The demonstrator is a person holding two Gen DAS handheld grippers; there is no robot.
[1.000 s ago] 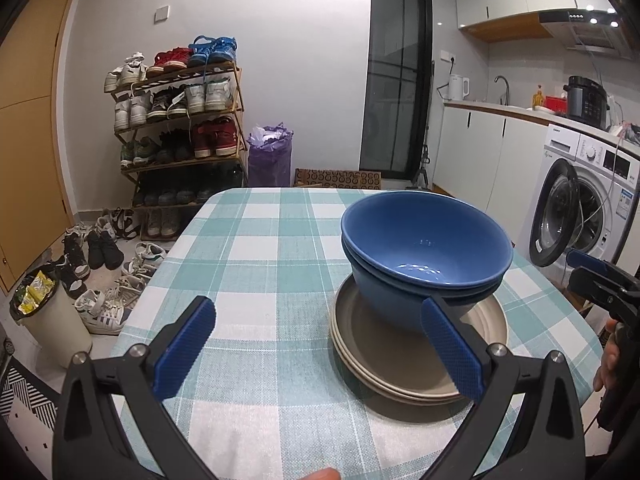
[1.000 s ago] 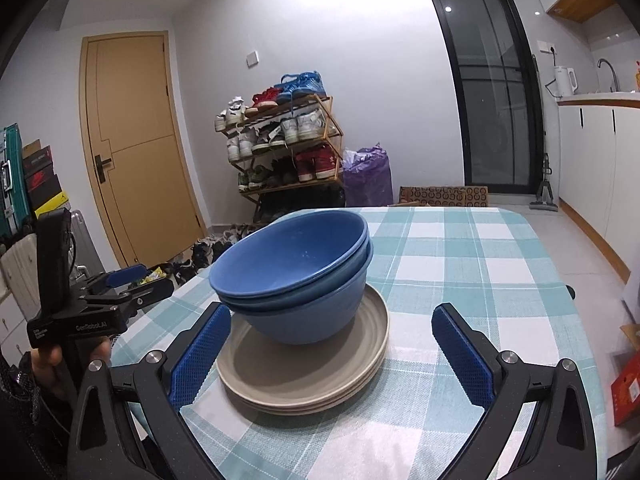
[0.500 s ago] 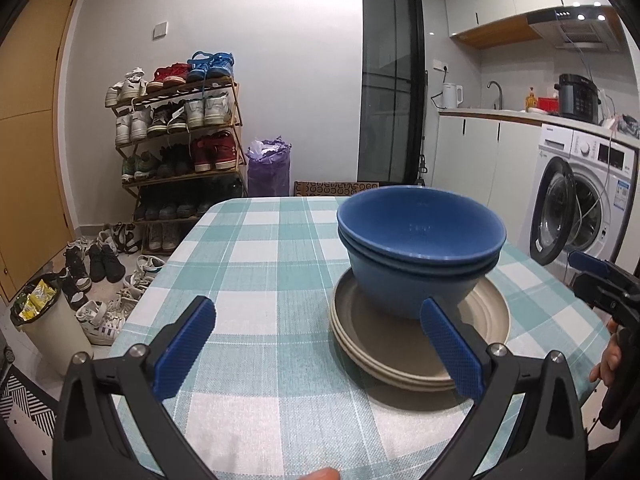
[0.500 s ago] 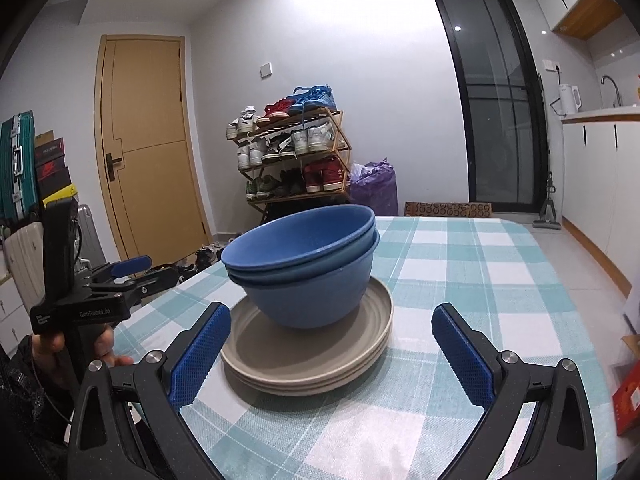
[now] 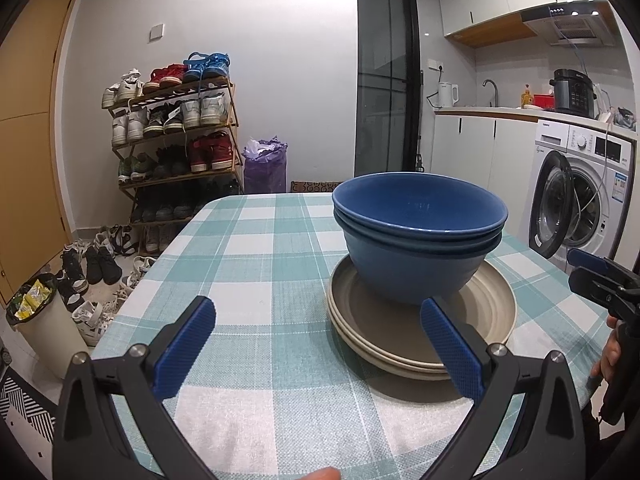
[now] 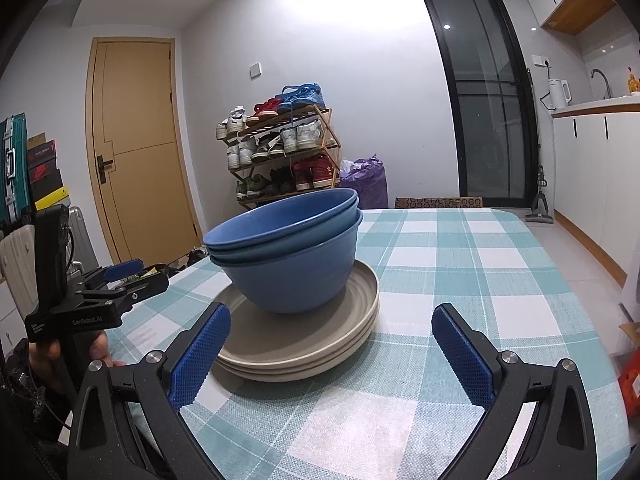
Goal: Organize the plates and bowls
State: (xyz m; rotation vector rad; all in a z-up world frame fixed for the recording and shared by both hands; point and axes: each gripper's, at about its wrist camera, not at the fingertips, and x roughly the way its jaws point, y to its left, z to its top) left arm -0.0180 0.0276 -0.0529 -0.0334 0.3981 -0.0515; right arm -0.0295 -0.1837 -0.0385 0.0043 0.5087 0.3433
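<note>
Nested blue bowls [image 5: 416,240] [image 6: 288,252] sit on a stack of beige plates [image 5: 420,336] [image 6: 304,344] on the checked tablecloth [image 5: 256,280]. My left gripper [image 5: 320,348] is open, low over the near table edge, with the stack just ahead of its right finger. My right gripper [image 6: 332,352] is open too, close to the table on the other side, and the plates lie just ahead of its left finger. Nothing is held. Each gripper appears in the other's view, the right gripper [image 5: 600,276] at the far right and the left gripper [image 6: 104,284] at the far left.
A shoe rack [image 5: 176,152] and purple bag [image 5: 266,166] stand beyond the table's far end. A washing machine [image 5: 580,196] and counter are off the right side. A bin [image 5: 44,324] and loose shoes lie on the floor at left. A yellow door [image 6: 136,144] is behind.
Both grippers have dropped lower and tilted up, so the bowls and plates are seen more side-on. The stack has not moved and both grippers stay open.
</note>
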